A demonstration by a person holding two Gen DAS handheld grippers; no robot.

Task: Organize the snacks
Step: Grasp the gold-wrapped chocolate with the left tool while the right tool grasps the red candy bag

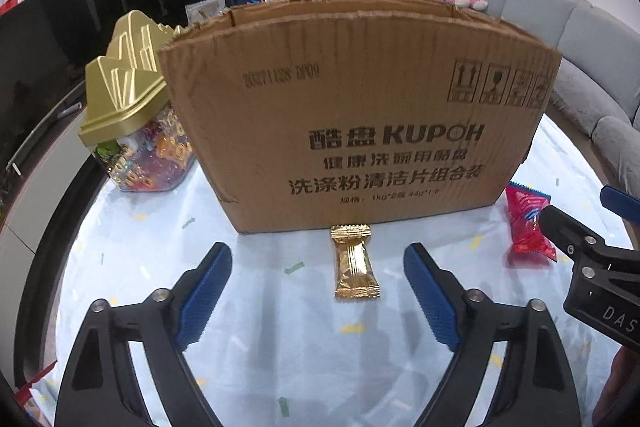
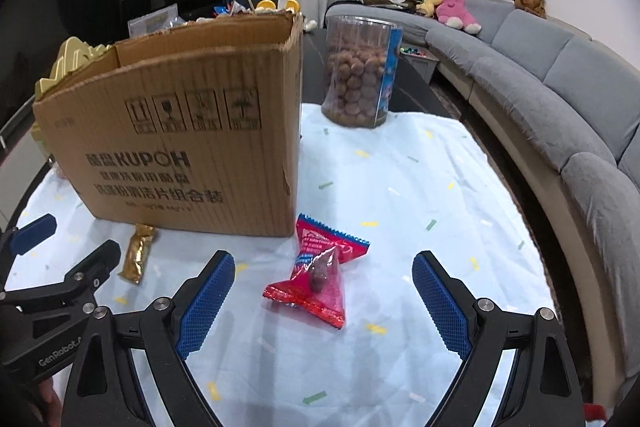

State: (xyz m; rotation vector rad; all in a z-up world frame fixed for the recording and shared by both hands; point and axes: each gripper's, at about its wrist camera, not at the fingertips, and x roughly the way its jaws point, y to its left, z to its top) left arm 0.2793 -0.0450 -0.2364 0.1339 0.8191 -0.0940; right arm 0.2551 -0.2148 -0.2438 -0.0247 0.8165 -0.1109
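Left claw (image 1: 318,291): spread, empty. Gold snack packet (image 1: 355,261) flat on counter (image 1: 260,347), long axis pointing at cardboard box (image 1: 352,115). Right claw (image 2: 324,299): spread over red snack packet (image 2: 322,275), lying diagonally.

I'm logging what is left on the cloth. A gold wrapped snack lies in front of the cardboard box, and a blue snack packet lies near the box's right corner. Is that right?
One detail is wrong: the snack packet near the right corner of the cardboard box is red, not blue, as the right wrist view shows. The gold wrapped snack does lie in front of the box.
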